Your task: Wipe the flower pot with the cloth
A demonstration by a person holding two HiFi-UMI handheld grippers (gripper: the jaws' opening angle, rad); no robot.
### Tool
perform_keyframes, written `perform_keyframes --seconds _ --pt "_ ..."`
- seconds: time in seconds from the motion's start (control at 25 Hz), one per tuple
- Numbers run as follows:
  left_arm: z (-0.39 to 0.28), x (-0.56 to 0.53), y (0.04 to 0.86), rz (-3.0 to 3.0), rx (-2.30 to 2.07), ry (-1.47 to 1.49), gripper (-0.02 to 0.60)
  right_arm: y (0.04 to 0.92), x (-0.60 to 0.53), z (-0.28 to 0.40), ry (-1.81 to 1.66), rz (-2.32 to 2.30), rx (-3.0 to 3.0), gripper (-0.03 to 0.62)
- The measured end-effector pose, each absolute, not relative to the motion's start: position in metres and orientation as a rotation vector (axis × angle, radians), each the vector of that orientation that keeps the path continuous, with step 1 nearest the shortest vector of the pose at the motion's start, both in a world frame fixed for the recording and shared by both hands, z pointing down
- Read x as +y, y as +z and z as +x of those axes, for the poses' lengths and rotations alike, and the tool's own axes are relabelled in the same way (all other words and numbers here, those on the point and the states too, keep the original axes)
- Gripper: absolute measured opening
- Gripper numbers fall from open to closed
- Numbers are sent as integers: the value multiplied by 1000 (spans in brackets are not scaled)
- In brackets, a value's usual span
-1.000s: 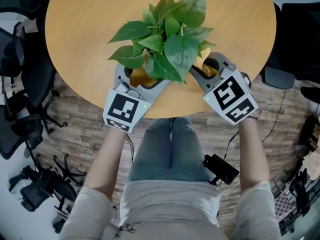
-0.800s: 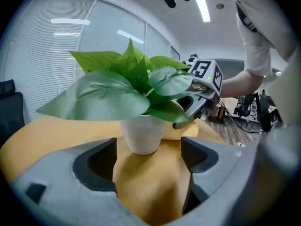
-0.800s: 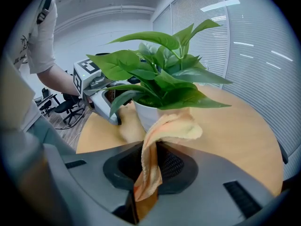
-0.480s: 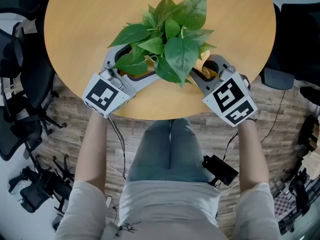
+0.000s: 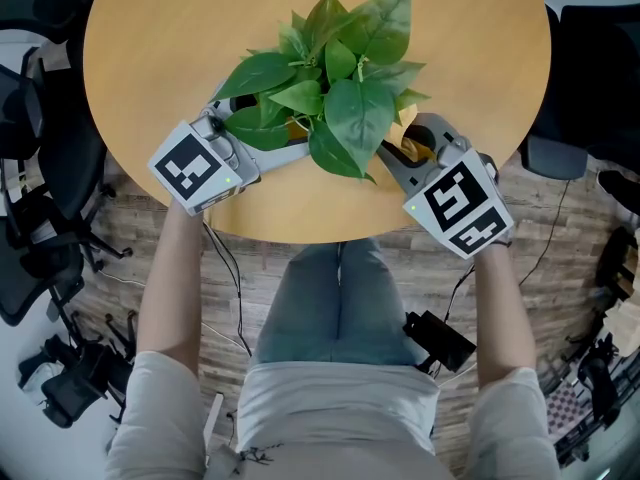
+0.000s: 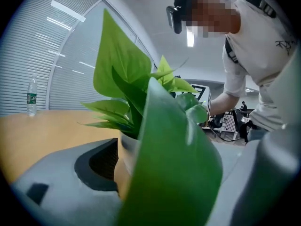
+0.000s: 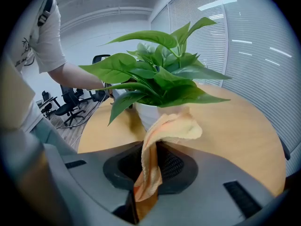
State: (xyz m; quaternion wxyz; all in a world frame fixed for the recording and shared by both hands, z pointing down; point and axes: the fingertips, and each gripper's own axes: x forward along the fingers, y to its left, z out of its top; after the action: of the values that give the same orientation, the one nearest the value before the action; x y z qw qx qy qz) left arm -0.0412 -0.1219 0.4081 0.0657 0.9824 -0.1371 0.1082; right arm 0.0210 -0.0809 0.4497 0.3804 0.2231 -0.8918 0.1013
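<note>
The left gripper (image 5: 262, 140) is swinging out to the person's left, its marker cube now sitting further along the worktop (image 5: 180, 38) edge than a second ago, while the right gripper (image 5: 408, 148) is holding almost the same spot. The left tongs are standing wide apart around the white flower pot (image 6: 126, 149), which is resting against one pad; a large leaf (image 6: 174, 173) is covering the gap towards the other pad. The right tongs are pinched together on an orange-yellow cloth (image 7: 162, 131), whose free end is flopping forward towards the foot of the pot, though contact cannot be made out. The pot is standing upright on the round wooden worktop near the person's edge, between the two grippers, with the plant's broad green leaves (image 5: 345, 88) spreading over both sets of tongs in the head view. A water bottle (image 6: 31, 95) is standing far off on the worktop in the left gripper view, and office chairs (image 7: 70, 107) are showing behind the plant in the right gripper view.
</note>
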Motion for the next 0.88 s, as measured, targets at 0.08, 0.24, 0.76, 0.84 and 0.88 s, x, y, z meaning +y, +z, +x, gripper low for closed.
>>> perform_keyframes --seconds 0.08,0.24,0.76,0.84,0.88 --pt "-39 -119 408 2965 -408 326 413 448 -80 21 266 575 -2280 57" --pt "-40 -122 409 2961 -424 313 402 443 -92 34 301 649 -2265 57" --pt "-38 -119 410 2942 -520 335 402 442 -128 26 183 656 -2188 57" --pt "-37 -118 410 2933 -555 343 402 441 -127 26 181 651 -2186 55" --pt "-36 -117 409 2929 -572 344 402 441 -126 26 178 648 -2185 57"
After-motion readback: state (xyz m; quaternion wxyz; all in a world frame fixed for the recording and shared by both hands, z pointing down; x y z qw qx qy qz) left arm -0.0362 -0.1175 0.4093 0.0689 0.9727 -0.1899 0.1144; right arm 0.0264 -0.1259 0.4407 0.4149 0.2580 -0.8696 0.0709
